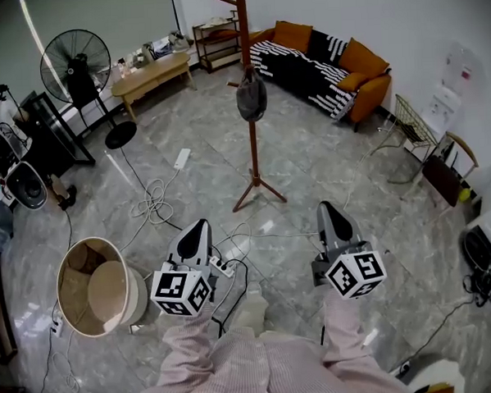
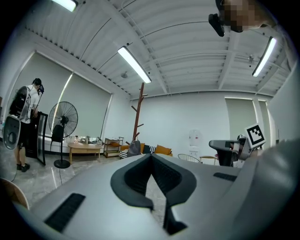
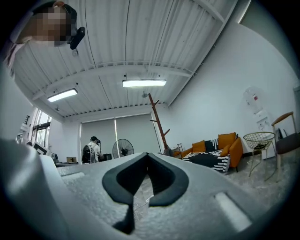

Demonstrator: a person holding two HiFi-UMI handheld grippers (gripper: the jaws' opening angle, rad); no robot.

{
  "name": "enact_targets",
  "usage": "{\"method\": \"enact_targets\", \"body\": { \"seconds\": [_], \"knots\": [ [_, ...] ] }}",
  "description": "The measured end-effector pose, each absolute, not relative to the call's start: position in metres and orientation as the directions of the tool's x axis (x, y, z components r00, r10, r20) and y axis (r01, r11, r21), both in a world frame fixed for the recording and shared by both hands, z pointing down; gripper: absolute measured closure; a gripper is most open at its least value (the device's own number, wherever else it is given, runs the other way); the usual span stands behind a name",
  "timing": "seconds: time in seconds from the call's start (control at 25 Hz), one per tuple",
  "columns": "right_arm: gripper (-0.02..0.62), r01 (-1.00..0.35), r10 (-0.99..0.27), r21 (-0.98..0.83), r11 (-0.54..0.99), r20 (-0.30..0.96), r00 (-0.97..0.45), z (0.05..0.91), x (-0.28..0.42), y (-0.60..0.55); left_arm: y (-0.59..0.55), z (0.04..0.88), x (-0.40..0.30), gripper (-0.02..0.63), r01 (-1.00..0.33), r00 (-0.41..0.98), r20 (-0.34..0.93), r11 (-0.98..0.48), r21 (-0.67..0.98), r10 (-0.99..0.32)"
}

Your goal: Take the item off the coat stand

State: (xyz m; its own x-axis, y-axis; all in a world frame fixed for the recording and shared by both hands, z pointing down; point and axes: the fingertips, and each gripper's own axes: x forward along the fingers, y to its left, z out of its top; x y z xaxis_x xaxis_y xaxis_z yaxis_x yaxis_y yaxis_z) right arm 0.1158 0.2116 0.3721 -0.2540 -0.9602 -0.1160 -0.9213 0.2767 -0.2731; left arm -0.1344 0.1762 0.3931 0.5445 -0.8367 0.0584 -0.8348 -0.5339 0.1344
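Item: dark grey bag (image 1: 251,98), hung on a peg of the wooden coat stand (image 1: 252,154), roughly mid-pole. We judge it untouched; nothing of the task is done.

Left gripper (image 1: 199,225): well short of the coat stand, on our near side; jaws closed, nothing between them.

Right gripper (image 1: 328,206): likewise well short of the coat stand; jaws closed, empty.

Left to do, as we judge: approach the coat stand, open the jaws, grip the bag, lift it clear of the peg.

Surroundings: orange sofa (image 1: 321,68) beyond the coat stand to its right; pedestal fan (image 1: 76,57) to its left; loose cables (image 1: 151,201) on the floor between coat stand and round bin (image 1: 69,266).
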Motion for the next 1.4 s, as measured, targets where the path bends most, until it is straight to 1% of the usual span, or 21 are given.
{"method": "enact_targets", "body": {
  "seconds": [0.36, 0.44, 0.76, 1.04, 1.16, 1.28, 1.4],
  "knots": [
    [0.592, -0.919, -0.958, -0.27, 0.286, -0.09, -0.272, 0.387, 0.119, 0.142, 0.113, 0.406, -0.128, 0.606, -0.837, 0.538, 0.062, -0.525, 0.155, -0.84],
    [0.572, -0.912, -0.954, -0.28, 0.301, -0.086, -0.288, 0.389, 0.117, 0.119, 0.094, 0.406, -0.129, 0.606, -0.84, 0.533, 0.063, -0.519, 0.156, -0.844],
    [0.558, -0.909, -0.951, -0.279, 0.31, -0.084, -0.299, 0.388, 0.122, 0.04, 0.015, 0.398, -0.116, 0.606, -0.834, 0.541, 0.047, -0.529, 0.154, -0.84],
    [0.513, -0.918, -0.956, -0.268, 0.292, -0.092, -0.278, 0.383, 0.125, -0.014, -0.038, 0.391, -0.111, 0.606, -0.819, 0.565, 0.035, -0.555, 0.146, -0.824],
    [0.481, -0.918, -0.958, -0.273, 0.287, -0.085, -0.274, 0.386, 0.123, -0.036, -0.056, 0.391, -0.111, 0.606, -0.817, 0.568, 0.037, -0.557, 0.146, -0.822],
    [0.43, -0.912, -0.956, -0.287, 0.292, -0.07, -0.285, 0.394, 0.118, -0.054, -0.069, 0.395, -0.113, 0.606, -0.821, 0.562, 0.045, -0.551, 0.152, -0.826],
    [0.416, -0.909, -0.955, -0.293, 0.297, -0.06, -0.292, 0.398, 0.116, -0.071, -0.083, 0.398, -0.114, 0.606, -0.824, 0.557, 0.052, -0.544, 0.158, -0.829]
  ]
}}
